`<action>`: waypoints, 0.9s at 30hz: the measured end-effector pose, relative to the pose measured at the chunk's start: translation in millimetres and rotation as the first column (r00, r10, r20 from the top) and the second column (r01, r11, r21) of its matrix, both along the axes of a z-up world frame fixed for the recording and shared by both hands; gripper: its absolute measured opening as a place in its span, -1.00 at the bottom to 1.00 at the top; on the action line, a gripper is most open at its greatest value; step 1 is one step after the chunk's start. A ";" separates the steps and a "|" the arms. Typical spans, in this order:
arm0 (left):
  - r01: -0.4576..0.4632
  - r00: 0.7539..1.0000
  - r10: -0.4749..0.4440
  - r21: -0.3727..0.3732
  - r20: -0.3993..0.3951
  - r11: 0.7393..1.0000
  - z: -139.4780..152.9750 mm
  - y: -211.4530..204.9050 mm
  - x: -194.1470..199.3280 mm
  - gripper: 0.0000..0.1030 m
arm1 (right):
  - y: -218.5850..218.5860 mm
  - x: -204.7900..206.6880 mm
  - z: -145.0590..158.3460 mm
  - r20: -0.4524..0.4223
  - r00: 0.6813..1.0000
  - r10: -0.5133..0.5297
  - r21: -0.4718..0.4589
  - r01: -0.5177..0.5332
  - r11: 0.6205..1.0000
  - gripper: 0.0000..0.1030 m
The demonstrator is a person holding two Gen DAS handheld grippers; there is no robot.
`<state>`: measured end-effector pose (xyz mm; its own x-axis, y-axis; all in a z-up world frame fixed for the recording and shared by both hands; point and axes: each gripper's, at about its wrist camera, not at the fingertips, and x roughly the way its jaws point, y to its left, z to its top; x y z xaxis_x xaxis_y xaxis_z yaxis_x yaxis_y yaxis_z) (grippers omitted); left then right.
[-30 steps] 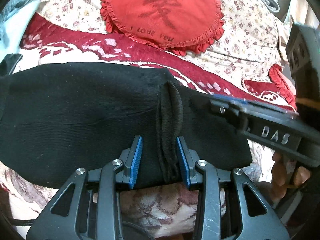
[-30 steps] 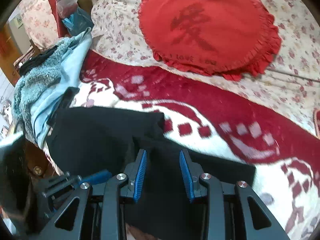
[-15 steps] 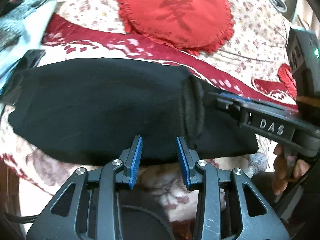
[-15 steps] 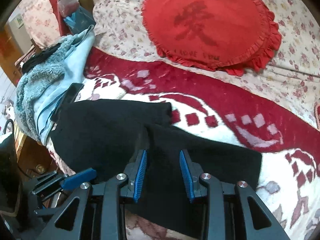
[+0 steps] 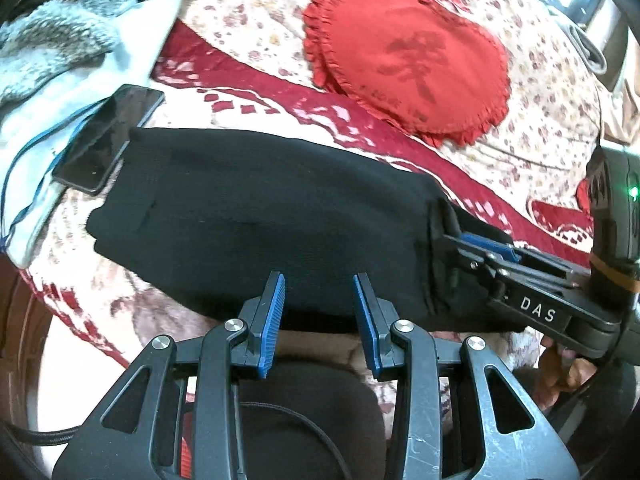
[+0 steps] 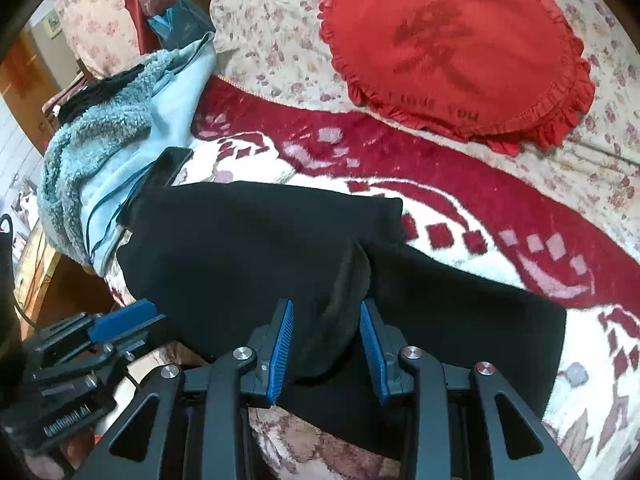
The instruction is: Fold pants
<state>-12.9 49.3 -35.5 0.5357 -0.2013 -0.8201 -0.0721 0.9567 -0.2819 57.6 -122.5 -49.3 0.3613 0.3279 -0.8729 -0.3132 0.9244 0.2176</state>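
Your left gripper [image 5: 319, 312] sits at the near edge of the black pants [image 5: 260, 216], blue pads spread with only flat cloth behind the gap, nothing pinched. Your right gripper [image 6: 326, 344] has a rolled fold of the pants between its pads; left view shows it biting the pants' right end, so it looks like a pinch, though pad contact isn't fully clear. Pants lie folded across the red-and-white blanket [image 6: 500, 208], long side running left to right. Phone [image 5: 108, 138] touches the pants' far-left corner, lying partly on a pale blue fleece [image 6: 100, 152]. Farther back, a red heart-shaped pillow [image 6: 452, 44] rests on the floral bedspread [image 5: 256, 12].
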 end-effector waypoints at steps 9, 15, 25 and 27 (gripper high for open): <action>-0.066 0.998 0.066 -0.066 -0.011 0.996 0.3 45.2 -16.1 -0.34 | 9.8 4.9 -7.9 -0.037 0.999 0.009 -0.002 -0.009 1.000 -0.36; -0.205 0.979 0.201 -0.219 -0.043 0.954 -13.8 97.8 -31.8 0.23 | 37.8 13.9 9.2 0.009 0.994 0.105 0.111 -0.105 0.988 -0.28; -0.294 0.956 0.279 -0.264 -0.092 0.919 -31.8 124.7 -27.4 0.23 | 130.0 43.5 3.9 0.036 0.957 0.288 0.123 -0.290 0.949 -0.24; -0.301 0.954 0.285 -0.265 -0.097 0.916 -35.5 124.7 -24.2 0.23 | 143.6 49.9 5.1 0.042 0.948 0.317 0.119 -0.319 0.940 -0.22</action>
<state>-37.2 174.1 -71.0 0.5606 -0.2625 -0.7854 -0.3601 0.7767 -0.5167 107.5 21.2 -44.2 0.2392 0.5330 -0.8116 -0.5925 0.7423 0.3129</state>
